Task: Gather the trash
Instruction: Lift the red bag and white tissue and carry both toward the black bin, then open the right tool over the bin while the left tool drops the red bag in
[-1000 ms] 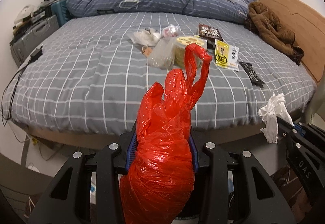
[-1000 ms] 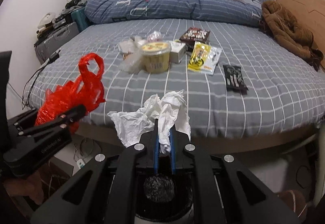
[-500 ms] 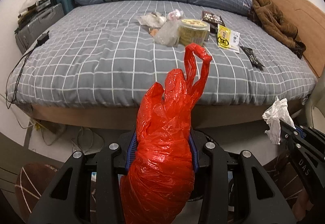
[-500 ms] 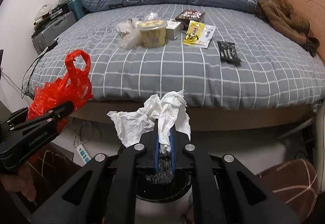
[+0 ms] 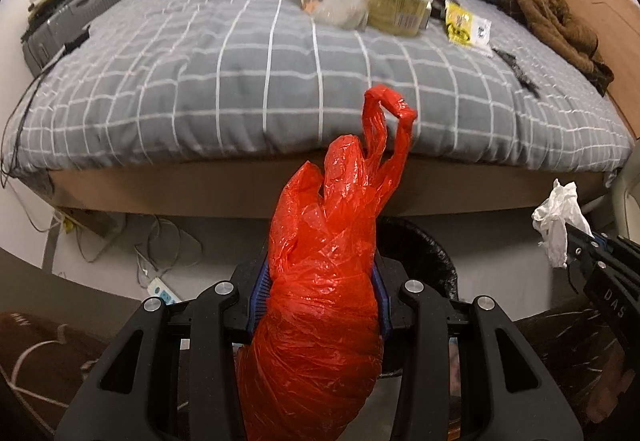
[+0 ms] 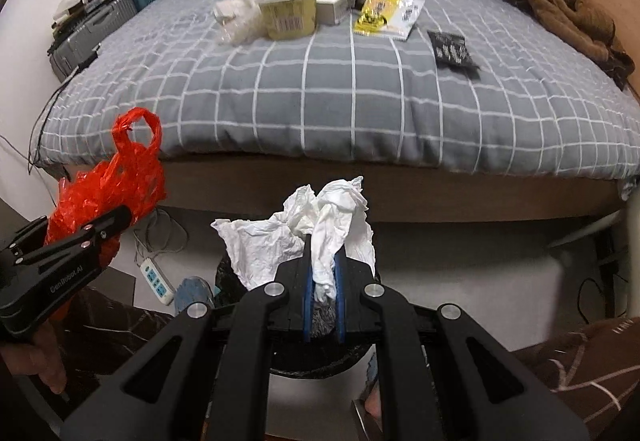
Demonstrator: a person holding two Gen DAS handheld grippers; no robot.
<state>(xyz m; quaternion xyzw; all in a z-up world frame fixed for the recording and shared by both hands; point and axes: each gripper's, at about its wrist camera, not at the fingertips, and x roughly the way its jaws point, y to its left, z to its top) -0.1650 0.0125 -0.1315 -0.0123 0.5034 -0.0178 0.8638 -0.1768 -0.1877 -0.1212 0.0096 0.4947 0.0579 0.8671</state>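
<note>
left jaws: the left gripper [image 5: 320, 305] is clamped on a bulging red plastic bag [image 5: 324, 281], blue pads pressed into its sides, the bag's handles standing up past the tips.
right jaws: the right gripper [image 6: 322, 281] is pinched nearly together on a crumpled white tissue [image 6: 320, 225], which fans out above the tips.
bin: a round bin with a black liner [image 6: 320, 353] sits on the floor right under the right gripper; in the left wrist view its rim [image 5: 432, 253] shows just behind the bag.
step in hand: judged as dropping both pieces into the bin.
how to do it well: bring each load over the middle of the opening before letting go; the tissue is light and may cling to a pad, the full bag is bulky and could catch the rim.
bed: more litter waits on the grey checked bed [image 6: 320, 101], among it a yellow tub [image 6: 286, 17], a yellow packet [image 6: 386, 11] and a black wrapper [image 6: 452, 47].
floor: a white power strip [image 6: 154, 277] lies near the bin.
</note>
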